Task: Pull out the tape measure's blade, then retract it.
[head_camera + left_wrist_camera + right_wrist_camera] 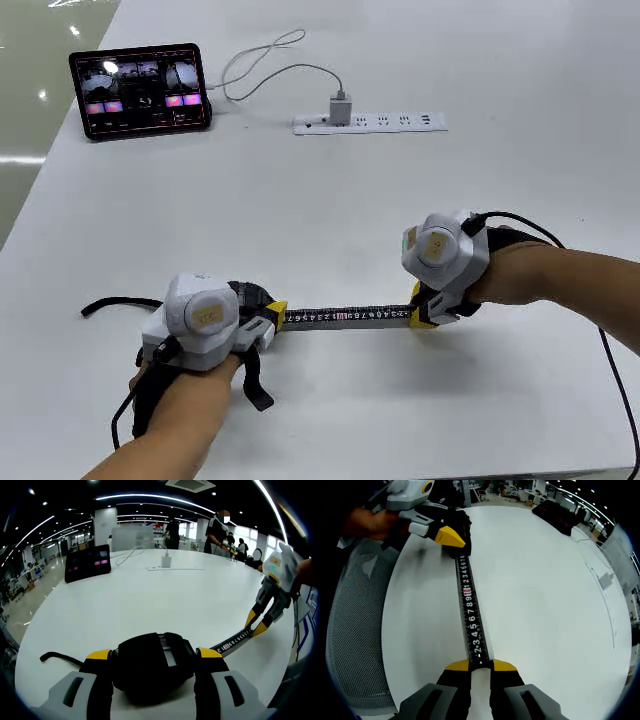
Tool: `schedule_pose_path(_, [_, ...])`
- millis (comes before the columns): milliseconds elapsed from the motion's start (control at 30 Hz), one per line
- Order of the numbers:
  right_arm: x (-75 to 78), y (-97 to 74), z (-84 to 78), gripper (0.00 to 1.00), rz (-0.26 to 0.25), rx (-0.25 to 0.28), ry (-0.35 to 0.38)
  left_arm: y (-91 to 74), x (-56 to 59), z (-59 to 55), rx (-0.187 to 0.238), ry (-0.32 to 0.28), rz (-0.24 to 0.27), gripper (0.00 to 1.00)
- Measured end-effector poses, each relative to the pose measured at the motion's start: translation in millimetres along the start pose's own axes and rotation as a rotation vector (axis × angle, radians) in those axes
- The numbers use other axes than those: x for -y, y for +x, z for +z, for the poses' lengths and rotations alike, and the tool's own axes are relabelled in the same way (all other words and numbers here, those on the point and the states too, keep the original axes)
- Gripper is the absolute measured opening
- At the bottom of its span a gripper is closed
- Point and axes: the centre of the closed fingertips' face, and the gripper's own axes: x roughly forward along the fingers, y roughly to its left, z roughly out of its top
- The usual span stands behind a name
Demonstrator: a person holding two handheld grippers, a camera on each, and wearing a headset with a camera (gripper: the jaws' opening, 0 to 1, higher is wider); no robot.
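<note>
Case: lower left of head view, clamped between left tongs. Blade: partly out, low along counter, tip pinched by right tongs at lower right. Advice: hold case still, draw straight along blade line, avoid twist or snap-back.

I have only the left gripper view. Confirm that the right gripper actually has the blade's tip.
Observer: Confirmed. In the right gripper view, the right gripper has its fingers shut on the end of the blade.
Operator: Tell me whether the blade is twisted.
Observer: No twist. Its printed face is up and it runs straight to the case.
Operator: Report how far out it is.
Observer: A red mark shows a little past halfway along the exposed length, nearer the case.
</note>
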Motion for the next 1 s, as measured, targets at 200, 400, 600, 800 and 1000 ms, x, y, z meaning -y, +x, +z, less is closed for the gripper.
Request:
schedule_pose_path(200, [-0.7, 1.6, 4.1, 0.1, 0.003, 0.003, -0.003, -0.2, 0.1, -0.1, -0.002, -0.001, 0.0, 0.61])
schedule_pose_path(400, [-1.5, 2.9, 7.6, 0.1, 0.009, 0.007, -0.002, -0.2, 0.2, 0.1, -0.002, -0.001, 0.0, 0.61])
schedule_pose_path(600, [-1.8, 4.0, 10.9, 0.1, 0.01, 0.012, -0.022, 0.0, 0.2, -0.2, -0.004, -0.002, 0.001, 0.61])
schedule_pose_path(800, [-2.3, 5.4, 14.2, 0.1, 0.012, 0.019, -0.032, -0.3, 0.3, -0.2, -0.004, -0.001, 0.001, 0.61])
schedule_pose_path(1000, [-3.5, 6.5, 18.0, 0.1, 0.012, 0.025, -0.044, -0.4, 0.4, 0.0, -0.002, -0.001, 0.0, 0.61])
